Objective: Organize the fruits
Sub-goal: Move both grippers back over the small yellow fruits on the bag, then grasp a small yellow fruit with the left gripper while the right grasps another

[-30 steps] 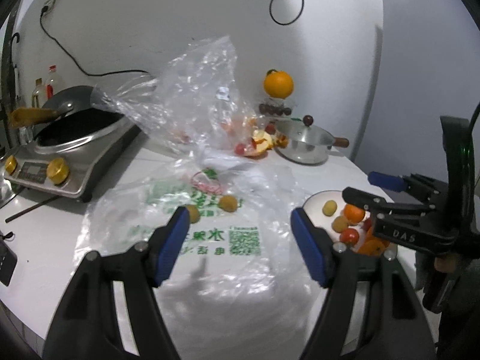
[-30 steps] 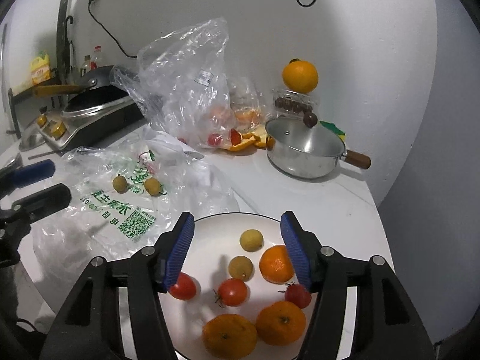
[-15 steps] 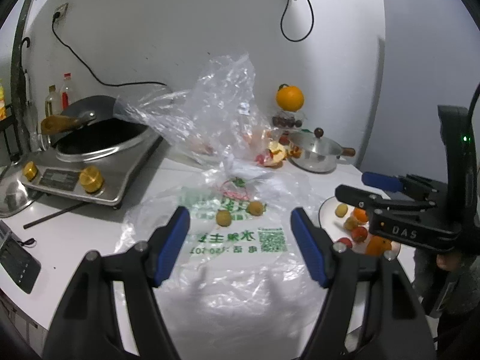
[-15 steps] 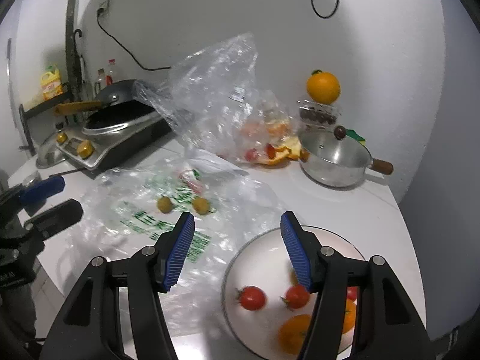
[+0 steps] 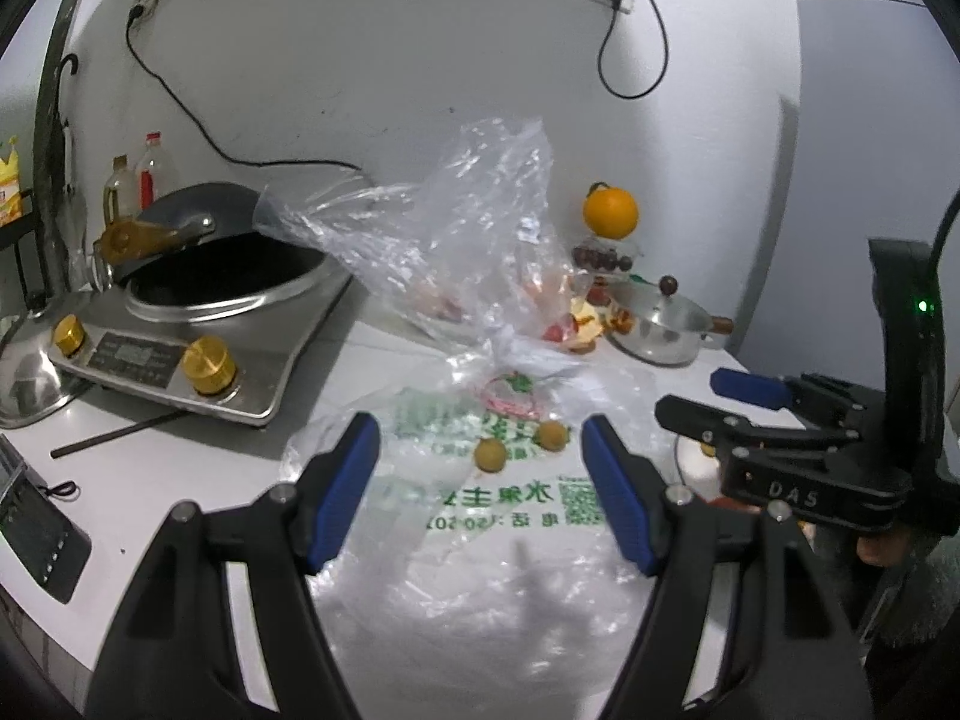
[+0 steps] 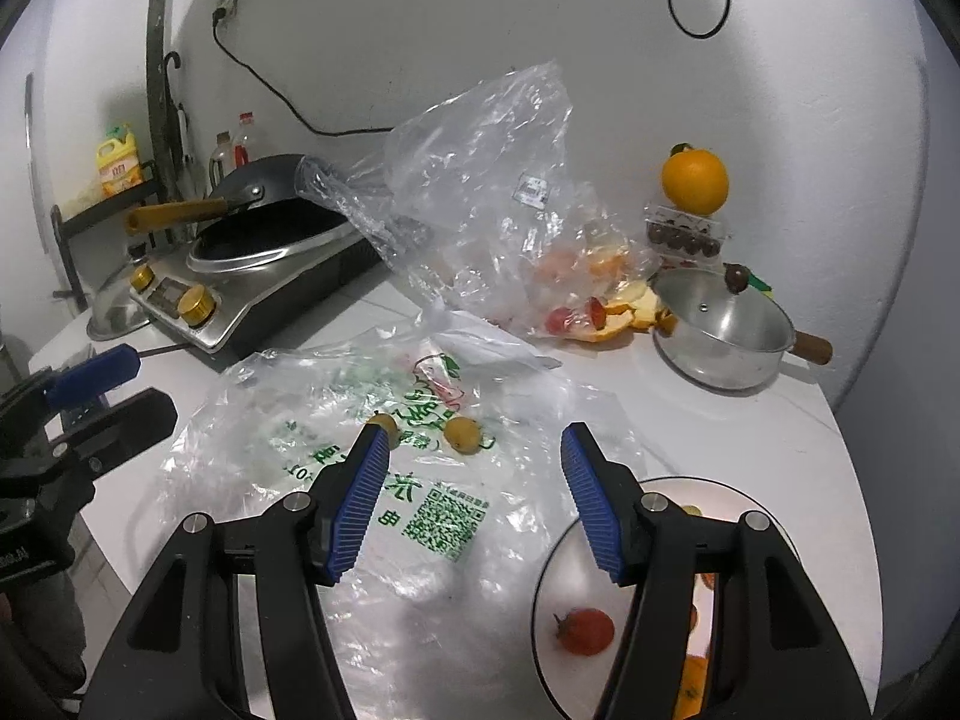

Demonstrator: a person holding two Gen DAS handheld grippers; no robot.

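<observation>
We are looking at two small yellow fruits (image 6: 462,433) lying side by side on a flat printed plastic bag (image 6: 420,510) that is spread over the white desk (image 6: 708,420). To the right of the bag a white plate (image 6: 558,576) is sitting near the desk's front edge, carrying a red tomato (image 6: 587,630) and orange fruit mostly hidden behind our right gripper (image 6: 474,498). We are holding that gripper above the bag and the plate's left rim, its jaws standing apart with nothing between them. We are holding our left gripper (image 5: 480,486) over the near part of the bag, its jaws also apart and empty, with the two fruits (image 5: 491,455) showing just beyond them. Behind the flat bag a crumpled clear bag (image 6: 480,198) is standing up, with peel and red fruit at its foot. A lidded steel pot (image 6: 720,336) is sitting to the right, an orange (image 6: 695,180) perched on a box behind it. A cooker with a wok (image 6: 264,252) is standing at the left.
</observation>
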